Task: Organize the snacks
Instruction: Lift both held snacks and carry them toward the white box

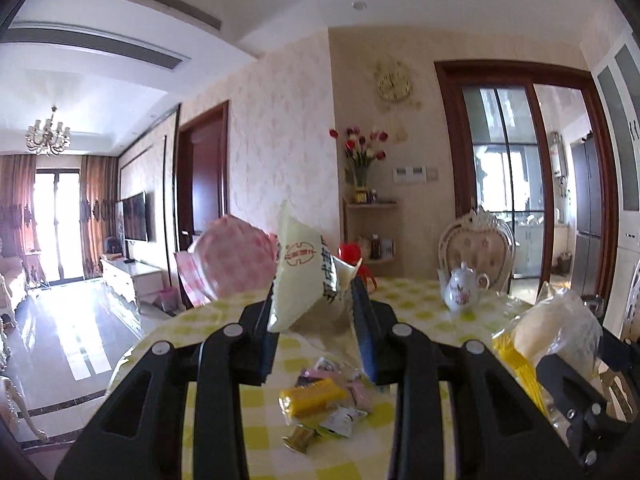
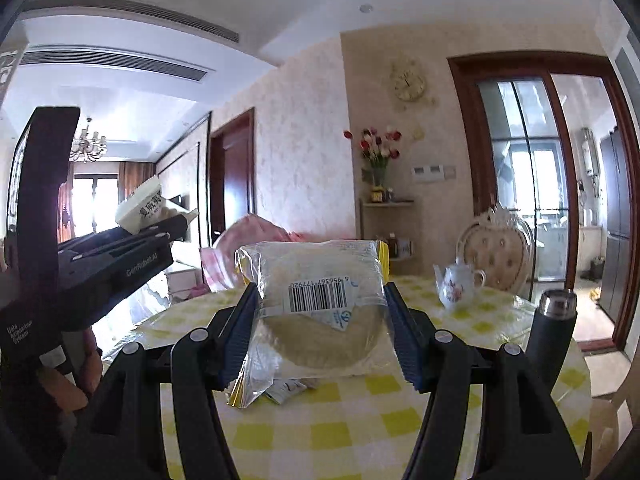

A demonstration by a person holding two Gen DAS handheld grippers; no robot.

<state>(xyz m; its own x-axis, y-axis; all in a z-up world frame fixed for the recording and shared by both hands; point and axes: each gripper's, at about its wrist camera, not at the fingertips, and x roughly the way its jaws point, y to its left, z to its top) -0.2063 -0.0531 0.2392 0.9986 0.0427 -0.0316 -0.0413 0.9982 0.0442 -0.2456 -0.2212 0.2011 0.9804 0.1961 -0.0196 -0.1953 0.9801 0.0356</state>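
Note:
My left gripper [image 1: 316, 304] is shut on a cream snack packet with dark lettering [image 1: 302, 276], held up above the table; it also shows in the right wrist view [image 2: 142, 206]. My right gripper [image 2: 320, 312] is shut on a clear wrapped round flat cake with a barcode label [image 2: 320, 304], seen at the right in the left wrist view [image 1: 556, 332]. A small pile of wrapped snacks, one yellow [image 1: 312, 396], lies on the yellow-checked tablecloth [image 1: 416, 296] below the left gripper.
A pink bag [image 1: 232, 256] stands at the table's far left. A white floral teapot [image 1: 462, 288] sits at the far side before a padded chair [image 1: 480, 248]. A dark flask [image 2: 554, 332] stands at the right. A red item [image 1: 352, 254] is behind the packet.

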